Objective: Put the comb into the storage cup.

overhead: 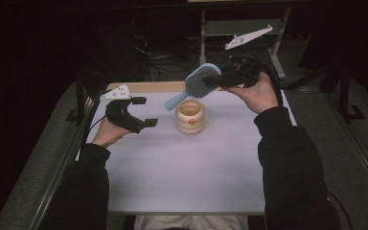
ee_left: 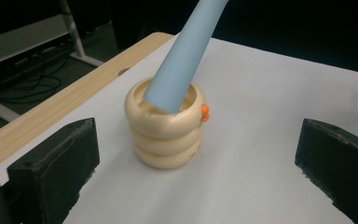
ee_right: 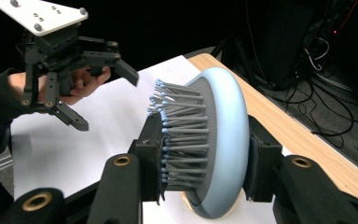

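The white table (overhead: pixel 187 177) is bare in front of and to both sides of the cream ringed holder (overhead: pixel 190 116), which stands toward the far wooden edge, well clear of the side edges. To the left of the holder, the left gripper (overhead: pixel 144 111) is held low over the surface with its hand under it, jaws spread wide with nothing between them, pointing across at the holder. There is one holder, with a small orange knob (ee_left: pixel 205 112) on its side. Above and right of the holder, the right gripper (overhead: pixel 225 76) is raised on an upturned palm and is clamped across the bristled head of the one blue hairbrush (overhead: pixel 202 80). The brush slopes down leftward, its handle tip at the holder's mouth.
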